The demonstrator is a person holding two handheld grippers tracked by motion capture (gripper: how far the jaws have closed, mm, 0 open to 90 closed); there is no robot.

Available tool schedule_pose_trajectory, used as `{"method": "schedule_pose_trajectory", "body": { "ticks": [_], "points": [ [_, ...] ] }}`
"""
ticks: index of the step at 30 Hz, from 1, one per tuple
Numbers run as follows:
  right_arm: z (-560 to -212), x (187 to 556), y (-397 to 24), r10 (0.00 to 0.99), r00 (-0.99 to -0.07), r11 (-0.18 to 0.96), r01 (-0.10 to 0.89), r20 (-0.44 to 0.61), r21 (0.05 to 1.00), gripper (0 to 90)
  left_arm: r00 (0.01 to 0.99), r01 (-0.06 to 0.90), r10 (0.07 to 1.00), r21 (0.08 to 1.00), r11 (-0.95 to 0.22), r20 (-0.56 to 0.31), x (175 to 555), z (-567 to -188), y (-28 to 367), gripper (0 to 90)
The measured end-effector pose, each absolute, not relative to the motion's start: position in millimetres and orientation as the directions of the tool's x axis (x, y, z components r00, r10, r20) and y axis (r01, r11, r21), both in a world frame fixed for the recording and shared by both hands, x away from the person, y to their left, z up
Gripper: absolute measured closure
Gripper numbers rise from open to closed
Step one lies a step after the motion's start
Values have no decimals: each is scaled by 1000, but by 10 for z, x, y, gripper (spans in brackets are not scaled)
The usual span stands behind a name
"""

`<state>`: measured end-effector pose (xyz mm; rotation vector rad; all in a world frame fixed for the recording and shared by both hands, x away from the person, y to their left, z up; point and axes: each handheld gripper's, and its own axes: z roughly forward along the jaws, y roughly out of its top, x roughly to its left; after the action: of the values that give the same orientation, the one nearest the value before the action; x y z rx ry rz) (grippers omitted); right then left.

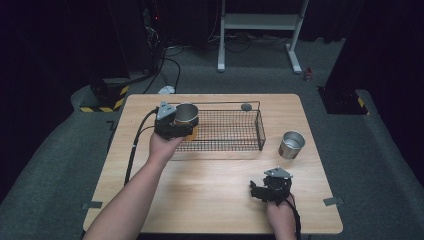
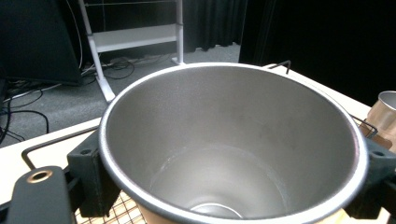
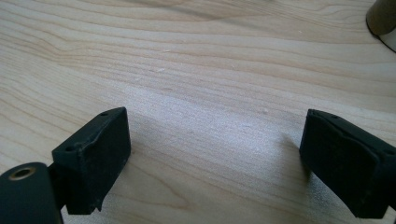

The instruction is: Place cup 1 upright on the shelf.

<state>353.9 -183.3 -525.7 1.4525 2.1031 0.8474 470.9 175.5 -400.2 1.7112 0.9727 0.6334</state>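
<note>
The steel cup [image 1: 186, 115] in your left gripper [image 1: 175, 125] sits at the near-left corner of the wire basket [image 1: 250, 131], mouth up and roughly upright. In the left gripper view the cup [image 2: 233, 154] is empty, and its rim stands between the two black jaws, which press its wall from either side. The grip is taken on the wall below the rim, which judging from the pictures keeps the cup level while you carry it over the basket edge. Whether the cup's base rests on the basket mesh or hangs above it cannot be told.

A second steel cup [image 1: 291, 144] stands upright on the bench [image 1: 210, 200], just outside the right end of the basket and apart from it. It appears placed within easy reach of your right gripper [image 1: 260, 191], likely as the next item to load. A small dark round object [image 1: 246, 106] lies at the far edge of the basket; what it is cannot be told.

Your right gripper rests low over the near-right part of the bench. In the right gripper view its jaws stand wide apart over bare wood [image 3: 210, 93], holding nothing and touching nothing between them. The second cup is near but well clear of the jaws
</note>
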Motion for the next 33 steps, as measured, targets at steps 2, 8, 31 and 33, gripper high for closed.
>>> {"method": "schedule_pose_trajectory", "body": {
  "ticks": [2,8,31,33],
  "points": [
    [-5255,3540,-1833,937,-349,260,666,-16,699,87,534,305,845,941,-144,-44,4728,-4006,1743,133],
    [-5255,3540,-1831,937,-348,258,668,-14,698,87,534,315,845,936,-159,-36,4808,-4021,1684,133],
    [-5255,3541,-1830,937,-349,259,667,-14,698,87,502,355,863,924,-143,-59,5085,-4158,1538,133],
    [-5255,3541,-1830,937,-349,259,668,-14,698,87,496,360,867,921,-151,-52,5102,-4191,1522,133]
  ]
}}
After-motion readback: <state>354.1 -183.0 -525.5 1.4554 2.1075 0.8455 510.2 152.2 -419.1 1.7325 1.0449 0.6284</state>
